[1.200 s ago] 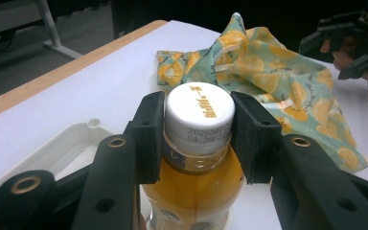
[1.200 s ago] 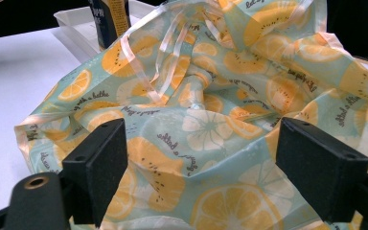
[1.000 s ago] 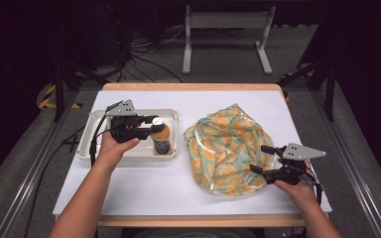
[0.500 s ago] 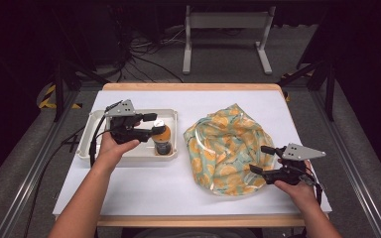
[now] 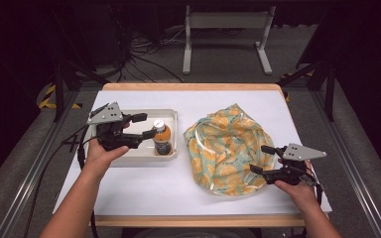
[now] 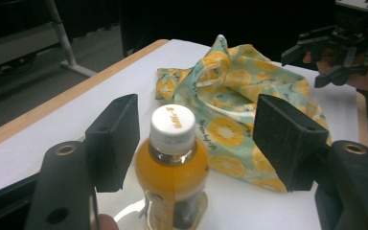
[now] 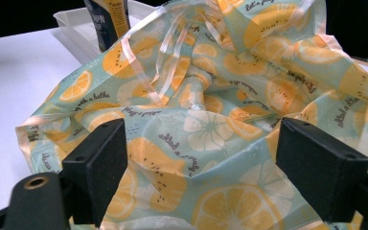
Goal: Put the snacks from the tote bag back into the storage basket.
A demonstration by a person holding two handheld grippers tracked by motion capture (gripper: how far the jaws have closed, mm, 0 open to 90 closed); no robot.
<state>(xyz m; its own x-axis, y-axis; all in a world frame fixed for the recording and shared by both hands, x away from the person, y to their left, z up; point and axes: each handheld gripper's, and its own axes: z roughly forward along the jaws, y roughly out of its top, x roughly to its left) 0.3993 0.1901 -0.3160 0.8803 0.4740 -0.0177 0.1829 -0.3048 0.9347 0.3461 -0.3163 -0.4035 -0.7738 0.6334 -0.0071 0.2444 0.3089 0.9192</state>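
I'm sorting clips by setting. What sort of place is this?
Probably a lab recording station: a white-topped table in a dark room, loose cables on the floor, metal rails alongside.

Each gripper was matte black. The left gripper and the right gripper each carried a grey three-cornered plate with small dark holes on top, and a thin black cable trailed from each. The jaws ended in blocky black pads, with brass-ringed screw holes in the arms behind them. Both forearms were bare, without sleeves.
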